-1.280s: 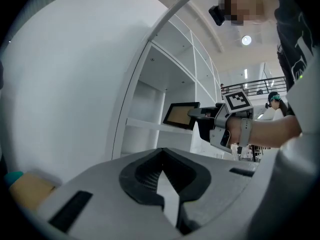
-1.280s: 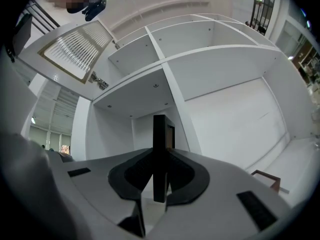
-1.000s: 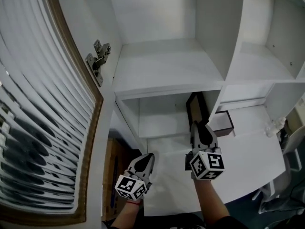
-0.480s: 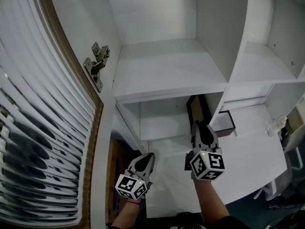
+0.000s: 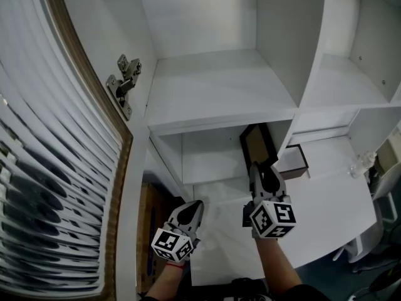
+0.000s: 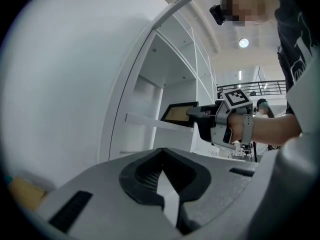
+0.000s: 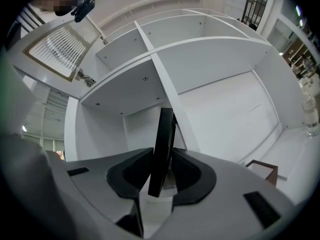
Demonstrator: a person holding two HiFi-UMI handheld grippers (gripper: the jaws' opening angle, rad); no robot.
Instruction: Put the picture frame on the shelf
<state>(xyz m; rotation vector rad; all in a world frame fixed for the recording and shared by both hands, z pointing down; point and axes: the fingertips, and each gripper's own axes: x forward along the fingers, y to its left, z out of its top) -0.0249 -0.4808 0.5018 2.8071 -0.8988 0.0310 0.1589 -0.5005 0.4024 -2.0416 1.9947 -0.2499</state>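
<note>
The picture frame (image 5: 255, 144), black with a brown face, stands on edge at the right side of the lower shelf compartment (image 5: 207, 158), leaning slightly. In the right gripper view the picture frame (image 7: 162, 144) is edge-on between the jaws. My right gripper (image 5: 262, 167) reaches level into that compartment; its jaws have just been opening and now stand open, loose around the frame's near edge. My left gripper (image 5: 190, 207) hangs lower left, shut on nothing, outside the cabinet. The left gripper view shows the picture frame (image 6: 180, 113) and the right gripper (image 6: 199, 115) from the side.
The open cabinet door (image 5: 56, 137) with ribbed glass and a metal hinge (image 5: 123, 85) stands at the left. A wide shelf board (image 5: 219, 86) lies above the frame's compartment. A small dark brown box (image 5: 293, 160) sits on the white desk (image 5: 326, 199); a clear bottle (image 5: 361, 165) stands further right.
The frame now leans a little more, with more of its brown face showing. Both hands have stayed where they were.
</note>
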